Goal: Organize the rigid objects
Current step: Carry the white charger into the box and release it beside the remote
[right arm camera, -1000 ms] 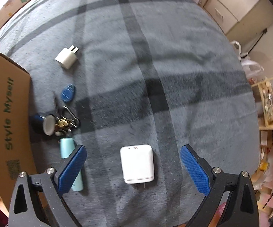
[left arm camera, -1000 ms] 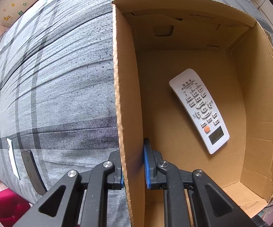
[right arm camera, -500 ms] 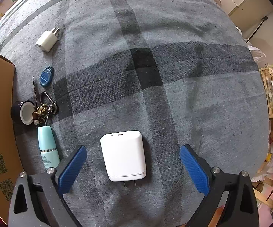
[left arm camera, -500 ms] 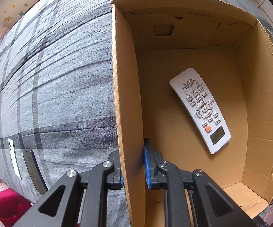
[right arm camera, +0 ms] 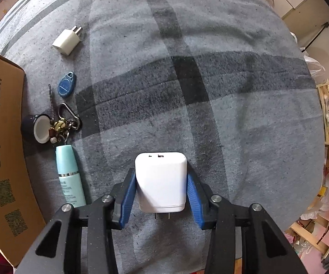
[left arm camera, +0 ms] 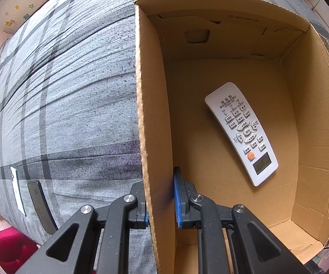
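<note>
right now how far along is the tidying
Done: one remote lies in the cardboard box, whose wall the left gripper pinches. In hand: the right gripper is closing around the large white charger. Left: small plug, blue fob, keys, teal tube.

An open brown cardboard box [left arm camera: 319, 118] sits on a grey plaid bedspread [left arm camera: 73, 96], and a long white remote control [left arm camera: 242, 132] lies flat on its floor, slanted, apart from all four walls. Left of the box, near the cover's edge, a narrow white slab [left arm camera: 17, 189] and a dark flat bar [left arm camera: 41, 205] lie side by side.

On the box's other side, in the right wrist view, a column of things runs along its outer wall [right arm camera: 2, 141]: farthest a small white plug adapter [right arm camera: 66, 40], then a blue oval key fob [right arm camera: 66, 86], a dark round jar [right arm camera: 36, 129] touching a metal key bunch [right arm camera: 64, 123], and nearest a teal tube [right arm camera: 69, 175]. Right of the tube lies a large white block charger [right arm camera: 161, 181], prongs toward the camera.
</note>
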The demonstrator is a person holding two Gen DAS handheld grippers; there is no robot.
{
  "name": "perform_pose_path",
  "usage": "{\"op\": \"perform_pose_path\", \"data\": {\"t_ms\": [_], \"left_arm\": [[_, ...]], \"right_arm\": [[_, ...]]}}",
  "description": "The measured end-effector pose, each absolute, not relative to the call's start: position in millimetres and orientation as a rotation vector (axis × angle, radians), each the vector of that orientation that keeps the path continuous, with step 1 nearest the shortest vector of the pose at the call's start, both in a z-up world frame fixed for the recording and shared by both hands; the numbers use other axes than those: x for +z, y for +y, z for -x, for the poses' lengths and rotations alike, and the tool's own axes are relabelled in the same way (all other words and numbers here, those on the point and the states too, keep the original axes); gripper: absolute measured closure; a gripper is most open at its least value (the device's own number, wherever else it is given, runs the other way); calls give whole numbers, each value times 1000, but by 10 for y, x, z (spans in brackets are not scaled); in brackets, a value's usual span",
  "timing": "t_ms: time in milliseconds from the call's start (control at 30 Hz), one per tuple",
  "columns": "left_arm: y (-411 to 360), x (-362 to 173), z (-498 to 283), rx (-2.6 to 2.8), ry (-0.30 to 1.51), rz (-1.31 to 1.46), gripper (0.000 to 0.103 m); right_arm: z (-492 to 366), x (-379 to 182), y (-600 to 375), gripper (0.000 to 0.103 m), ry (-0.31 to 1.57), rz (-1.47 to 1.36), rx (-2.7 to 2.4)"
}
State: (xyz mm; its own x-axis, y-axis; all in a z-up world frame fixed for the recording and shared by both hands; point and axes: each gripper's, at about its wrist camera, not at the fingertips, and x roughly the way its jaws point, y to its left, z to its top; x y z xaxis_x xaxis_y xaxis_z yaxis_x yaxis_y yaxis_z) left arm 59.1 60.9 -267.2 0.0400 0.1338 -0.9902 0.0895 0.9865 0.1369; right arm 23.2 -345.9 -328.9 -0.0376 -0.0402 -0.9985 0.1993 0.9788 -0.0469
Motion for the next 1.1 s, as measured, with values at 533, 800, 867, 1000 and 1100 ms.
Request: {"op": "perform_pose_path", "data": {"t_ms": [533, 800, 867, 1000, 1100], "left_arm": [[564, -2654, -595, 27, 1529, -190, 86], [560, -2644, -592, 26, 1529, -188, 86], [557, -2639, -595, 24, 1529, -187, 86], [559, -2637, -599, 26, 1530, -187, 86], [566, -2639, -596, 24, 1530, -185, 86]], "right_arm": [[-584, -2719, -3159, 57, 1533, -84, -183], [-749, -2401, -2844, 57, 1489, -24, -152], [-744, -2355, -2784, 57, 1476, -18, -133], [-729, -2279, -2676, 57, 1448, 0, -99], [-780, -2207, -2558, 57, 1427, 21, -73]]}}
